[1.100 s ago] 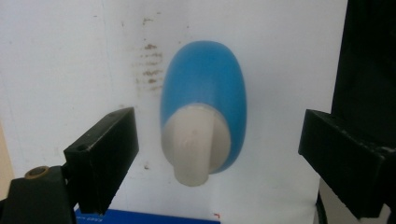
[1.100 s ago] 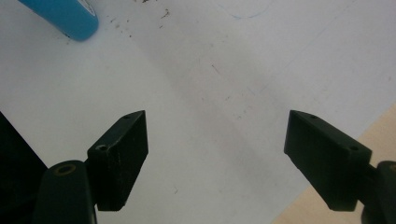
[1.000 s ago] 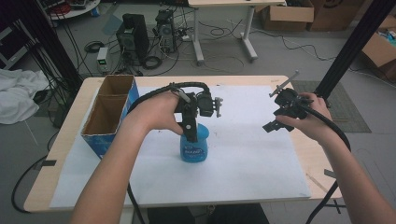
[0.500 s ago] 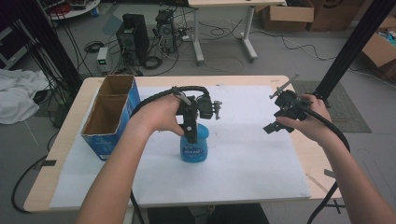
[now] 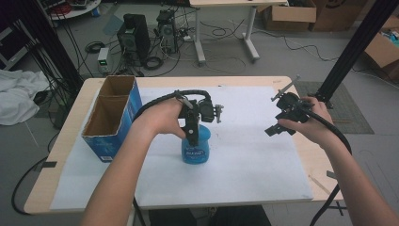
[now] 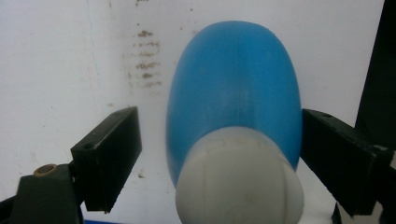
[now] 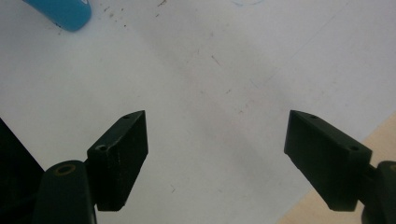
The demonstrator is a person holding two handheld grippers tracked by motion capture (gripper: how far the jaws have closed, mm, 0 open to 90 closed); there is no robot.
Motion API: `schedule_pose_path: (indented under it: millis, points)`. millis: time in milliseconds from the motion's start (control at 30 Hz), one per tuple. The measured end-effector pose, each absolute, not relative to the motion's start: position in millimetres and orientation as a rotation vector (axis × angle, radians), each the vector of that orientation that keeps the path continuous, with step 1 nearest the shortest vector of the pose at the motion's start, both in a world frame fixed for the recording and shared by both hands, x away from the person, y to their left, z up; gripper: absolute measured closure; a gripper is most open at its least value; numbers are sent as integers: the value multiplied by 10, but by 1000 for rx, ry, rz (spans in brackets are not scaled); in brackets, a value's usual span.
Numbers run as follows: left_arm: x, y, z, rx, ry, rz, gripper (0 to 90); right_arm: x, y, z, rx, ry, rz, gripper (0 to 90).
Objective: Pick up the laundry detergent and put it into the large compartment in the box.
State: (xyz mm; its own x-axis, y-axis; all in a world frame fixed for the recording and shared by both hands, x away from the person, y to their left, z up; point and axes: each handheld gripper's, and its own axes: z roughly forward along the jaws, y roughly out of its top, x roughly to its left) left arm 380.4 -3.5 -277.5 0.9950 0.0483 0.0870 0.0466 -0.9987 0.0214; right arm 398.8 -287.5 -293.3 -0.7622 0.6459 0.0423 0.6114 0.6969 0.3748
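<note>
A blue plastic bottle (image 5: 196, 153) with a white cap (image 6: 238, 179) stands upright on the white sheet (image 5: 244, 160) at mid-table. My left gripper (image 5: 193, 140) points down over it, jaws on either side of the bottle's shoulder (image 6: 233, 93). The jaws have just been closing with the bottle between them. In the left gripper view one jaw sits at the bottle's side, and a gap of white sheet shows by the other. My right gripper (image 5: 278, 112) hovers open over the sheet's right part, nothing between its fingers (image 7: 217, 121). The bottle's base (image 7: 60, 11) lies far off in its view.
A blue cardboard box (image 5: 117, 136) with two open compartments stands at the table's left. The wooden table edge (image 7: 387, 135) shows beyond the sheet near the right gripper. Cables trail from both grippers; desks, computers and boxes stand on the floor behind.
My left gripper has sunk a little over the bottle's top. The right hand has kept still.
</note>
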Motion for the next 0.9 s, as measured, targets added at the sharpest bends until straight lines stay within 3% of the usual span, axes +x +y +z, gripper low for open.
schedule_pose_path:
  millis: [900]
  points:
    - [3817,-41,-2821,3123,72,136,243,3997,-2882,-2979,1051,2815,574,216]
